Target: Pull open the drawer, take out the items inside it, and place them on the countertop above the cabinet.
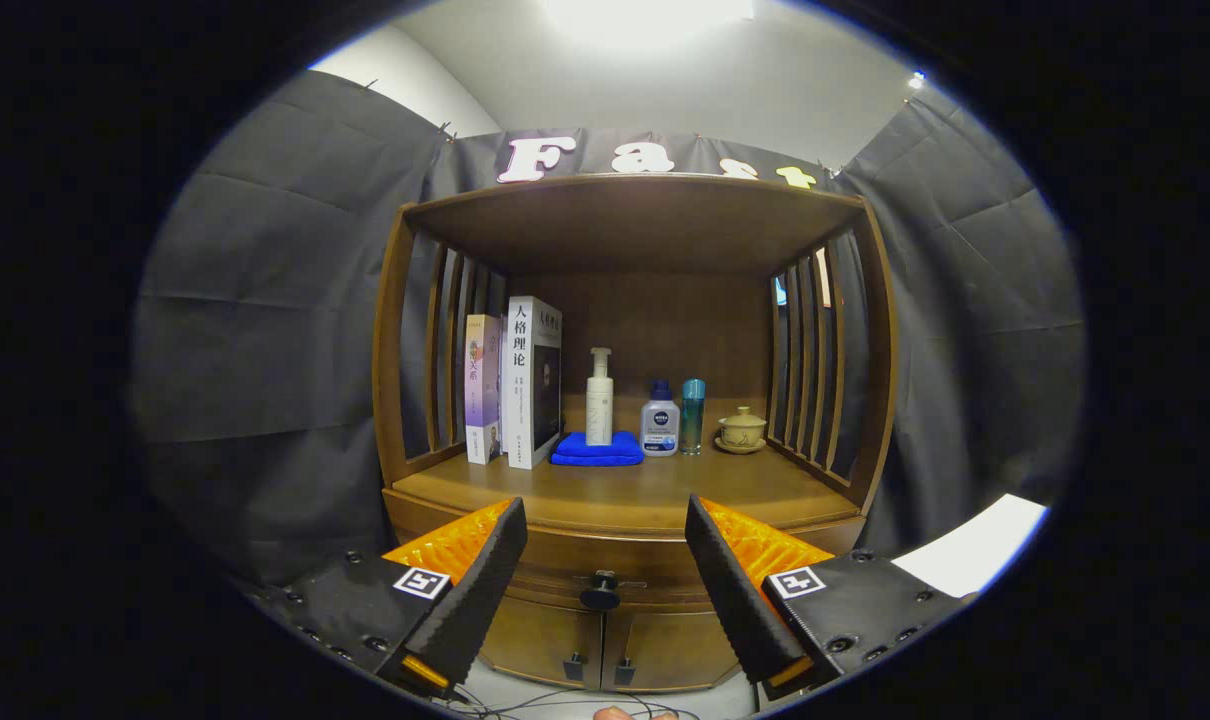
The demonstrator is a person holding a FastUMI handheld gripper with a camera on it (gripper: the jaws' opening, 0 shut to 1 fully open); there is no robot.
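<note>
While my gripper (pixel 605 560) hangs open at bottom centre, gripping nothing, the wooden cabinet (pixel 633 240) fills mid-frame. Its countertop (pixel 645 495) carries books (pixel 517 385) at left, a blue cloth (pixel 597 450) under a pump bottle (pixel 599 398), two small bottles (pixel 671 418), a lidded cup (pixel 742 430). Low between my fingers sits the drawer (pixel 605 578), shut, and its black knob (pixel 600 592).

On the countertop (pixel 655 495), books (pixel 518 385) stand at the left, a pump bottle (pixel 599 397) on a folded cloth (pixel 596 450) beside them, two bottles (pixel 673 418) and a lidded cup (pixel 742 430) to the right, the drawer knob (pixel 600 592) below between the gripper (pixel 605 560)'s spread fingers.
</note>
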